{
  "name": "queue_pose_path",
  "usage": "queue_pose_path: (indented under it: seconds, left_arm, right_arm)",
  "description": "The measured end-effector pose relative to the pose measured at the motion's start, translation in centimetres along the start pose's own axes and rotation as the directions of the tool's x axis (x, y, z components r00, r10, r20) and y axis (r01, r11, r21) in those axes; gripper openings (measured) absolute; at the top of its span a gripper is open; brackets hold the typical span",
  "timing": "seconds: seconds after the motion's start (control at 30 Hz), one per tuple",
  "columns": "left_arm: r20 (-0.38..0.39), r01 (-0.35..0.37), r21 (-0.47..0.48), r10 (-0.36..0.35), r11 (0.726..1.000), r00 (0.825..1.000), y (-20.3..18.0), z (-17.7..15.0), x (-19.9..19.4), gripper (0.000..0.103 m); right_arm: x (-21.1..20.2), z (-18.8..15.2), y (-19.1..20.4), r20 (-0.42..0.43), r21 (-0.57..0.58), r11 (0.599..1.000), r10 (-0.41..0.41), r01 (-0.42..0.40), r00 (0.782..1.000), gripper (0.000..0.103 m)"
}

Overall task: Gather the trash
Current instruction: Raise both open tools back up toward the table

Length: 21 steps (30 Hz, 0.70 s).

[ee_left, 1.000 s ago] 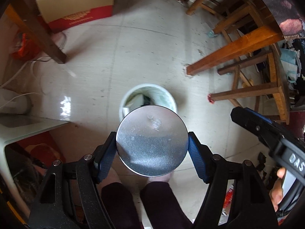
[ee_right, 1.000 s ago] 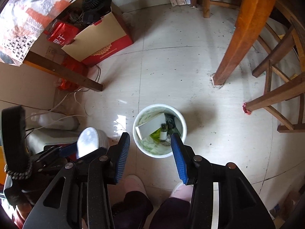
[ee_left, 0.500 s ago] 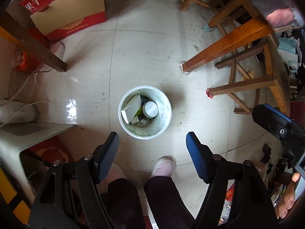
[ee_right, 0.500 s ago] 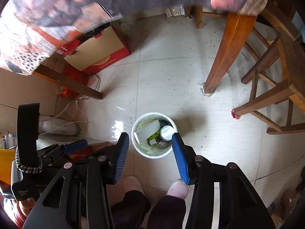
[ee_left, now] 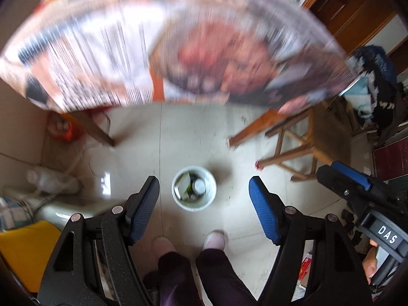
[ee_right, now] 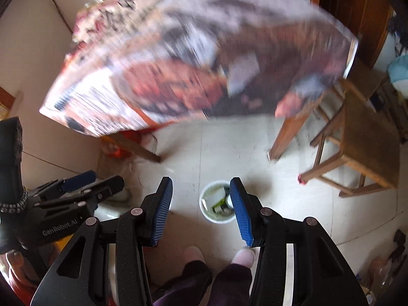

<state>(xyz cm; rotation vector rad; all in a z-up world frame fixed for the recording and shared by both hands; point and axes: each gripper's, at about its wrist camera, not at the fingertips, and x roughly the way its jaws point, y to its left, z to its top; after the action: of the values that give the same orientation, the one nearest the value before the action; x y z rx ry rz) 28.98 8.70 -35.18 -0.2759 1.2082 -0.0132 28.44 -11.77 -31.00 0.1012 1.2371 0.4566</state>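
- While both tools hang high over the floor, left hand-held gripper [ee_left: 204,199]: jaws wide apart, nothing between them.
- White trash bucket [ee_left: 194,192] on the tile floor [ee_left: 178,132], near the person's feet; holds a white box, a round silver lid and greenish scraps, so part of the collecting looks done.
- Right hand-held gripper [ee_right: 201,204]: parted, empty.
- Bench with patterned cloth [ee_right: 204,63] is blurred; remaining trash cannot be told.

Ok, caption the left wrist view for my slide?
Empty left tool, open above the white trash bin on the tiled floor.
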Motion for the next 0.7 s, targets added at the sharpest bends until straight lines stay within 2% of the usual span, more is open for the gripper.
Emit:
queue_pose_path:
  seconds: [0.2,0.33,0.4,0.57,0.63,0.7]
  left_arm:
    - [0.151,0.023,0.059,-0.031,0.998,0.988,-1.0,2.7,-10.4,0.072]
    - [0.257,0.019,0.118,-0.049,0.993,0.965,-1.7,3.5,-17.0,0.072]
    - [0.312,0.009,0.154,-0.058,0.988,0.948,-1.8,3.5,-20.0,0.072]
    - [0.414,-0.028,0.215,-0.065,0.976,0.908,-1.5,3.8,-26.1,0.078]
    - [0.454,-0.031,0.229,-0.079,0.973,0.888,-1.2,3.6,-28.0,0.083]
    - [0.488,-0.033,0.237,-0.09,0.971,0.868,-1.0,3.6,-29.6,0.091]
  right_arm:
    - [-8.3,2.5,4.0,0.131,-0.028,1.0,-0.008,0.012,0.991,0.043]
    - [-13.5,3.4,6.5,0.232,-0.035,0.999,-0.02,0.029,0.972,0.044]
    - [-15.7,3.6,7.6,0.28,-0.029,0.999,-0.025,0.034,0.96,0.05]
    - [-20.8,3.4,9.7,0.415,-0.003,0.998,-0.059,0.066,0.908,0.065]
    - [-22.3,3.3,10.3,0.456,0.003,0.997,-0.073,0.081,0.887,0.068]
    - [-23.5,3.3,10.8,0.494,0.014,0.995,-0.089,0.094,0.865,0.079]
